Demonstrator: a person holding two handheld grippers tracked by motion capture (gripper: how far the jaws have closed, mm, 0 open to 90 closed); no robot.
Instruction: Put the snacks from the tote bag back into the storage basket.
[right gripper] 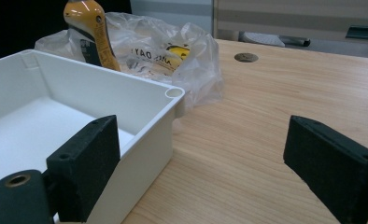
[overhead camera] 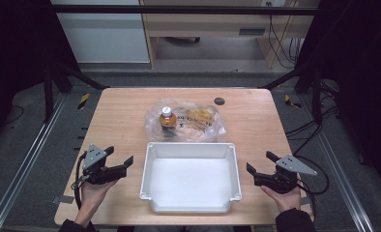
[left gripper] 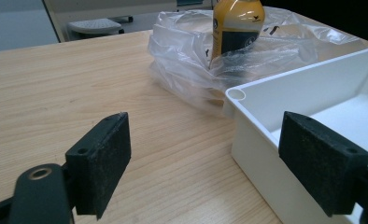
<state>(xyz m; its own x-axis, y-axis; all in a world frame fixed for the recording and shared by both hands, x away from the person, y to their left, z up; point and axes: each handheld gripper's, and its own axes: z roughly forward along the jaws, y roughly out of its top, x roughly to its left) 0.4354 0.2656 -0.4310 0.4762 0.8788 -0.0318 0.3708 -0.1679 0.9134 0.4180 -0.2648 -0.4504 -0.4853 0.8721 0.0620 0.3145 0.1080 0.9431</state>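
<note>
The left tongs [overhead camera: 119, 157] rest low over the desk [overhead camera: 121, 111], just left of the white tray [overhead camera: 190, 205], held in the person's left hand [overhead camera: 93, 191]. Their jaws stand spread wide with nothing between them; in the left gripper view one pad sits over bare wood and the other in front of the tray's near corner. The right tongs [overhead camera: 259, 163] lie just right of the tray, held in the right hand [overhead camera: 286, 195], jaws likewise spread and gripping nothing. Both tongs point inward and away from the person, toward the far half of the desk.

The tray sits at the centre of the near half of the desk. Directly behind its far wall lies a crumpled clear plastic bag [overhead camera: 198, 121], touching or nearly touching the tray rim. An orange bottle [overhead camera: 167, 117] with a pale cap and dark label stands upright within the left part of the bag. Yellow printed packaging [overhead camera: 198, 114] shows through the film in the bag's right part. A round grommet [overhead camera: 219, 101] sits in the desk beyond the bag.
</note>
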